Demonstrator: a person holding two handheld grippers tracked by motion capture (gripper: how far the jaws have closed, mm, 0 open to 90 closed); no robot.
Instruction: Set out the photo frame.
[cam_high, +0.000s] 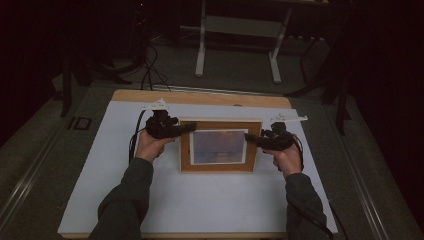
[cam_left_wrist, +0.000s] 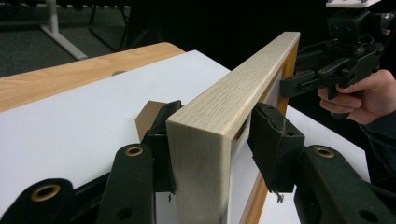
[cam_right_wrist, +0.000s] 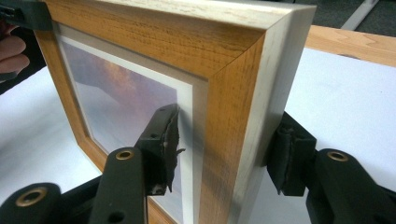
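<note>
A wooden picture frame (cam_high: 220, 125) with a pinkish picture stands on its lower edge on the white board (cam_high: 200, 205), propped on a brown back stand (cam_left_wrist: 148, 114). My left gripper (cam_high: 189, 128) straddles the frame's upper left corner. In the left gripper view its jaws (cam_left_wrist: 215, 144) flank that corner: one pad lies against the back, the other stands off the front. My right gripper (cam_high: 251, 138) straddles the right side rail. In the right gripper view (cam_right_wrist: 224, 144) one pad hovers before the glass and the other sits just off the back. The right gripper (cam_left_wrist: 303, 79) also reaches the frame's far end.
The white board lies on a wooden tabletop (cam_high: 200, 97) whose far edge shows behind it. Beyond the table, a white desk stand (cam_high: 237, 30) and cables sit on dark floor. Bare white board stretches in front of the frame and to both sides.
</note>
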